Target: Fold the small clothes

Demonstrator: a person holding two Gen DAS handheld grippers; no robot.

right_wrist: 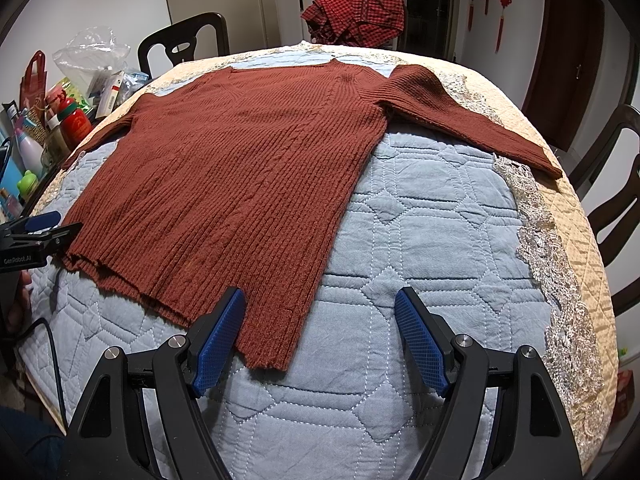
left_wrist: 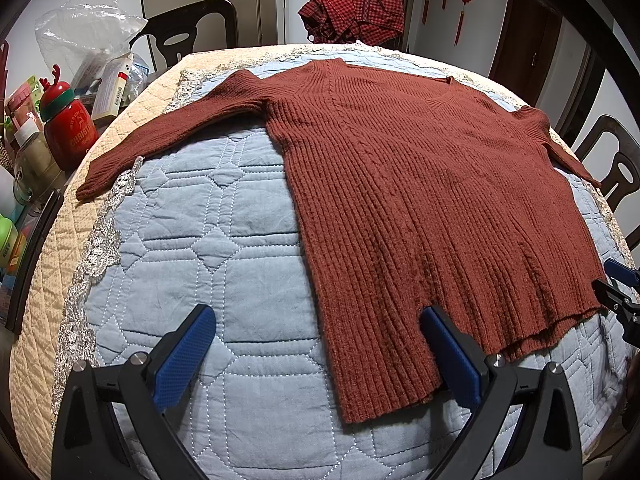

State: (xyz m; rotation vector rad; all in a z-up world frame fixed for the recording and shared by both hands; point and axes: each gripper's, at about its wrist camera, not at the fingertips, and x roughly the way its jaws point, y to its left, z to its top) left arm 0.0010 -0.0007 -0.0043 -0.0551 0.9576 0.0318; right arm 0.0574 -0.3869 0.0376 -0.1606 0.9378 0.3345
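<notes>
So the rust-brown ribbed knit sweater [left_wrist: 400, 184] is lying flat and face up on the pale blue quilted cover [left_wrist: 224, 240] over the surface, neckline at the far side, hem toward the camera, both sleeves spread outward. No fold in it yet as far as I can tell.

Left gripper [left_wrist: 320, 356] sits at the near hem corner on its side with its fingers spread wide apart, gripping nothing; one blue pad is right at the sweater's edge, the other is over bare quilt. Right gripper [right_wrist: 320, 336] is the mirror of that at the other hem corner, also wide open and empty.

My guess on handling: it's a chunky rib knit, so soft, floppy and stretchy, with a bit of weight to it. It'll sag and pull long if you lift it by one point, and the ribs will probably drag on the quilt instead of sliding. Nothing fragile, though loose yarn could snag on a pad edge.

Where I'd grab: the hem corners are right there and the doubled edge gives a thicker bite. For the sleeves, I'd pinch the left sleeve's cuff [left_wrist: 90, 184] and the right sleeve's cuff [right_wrist: 548, 164], and fold each in over the body first.
</notes>
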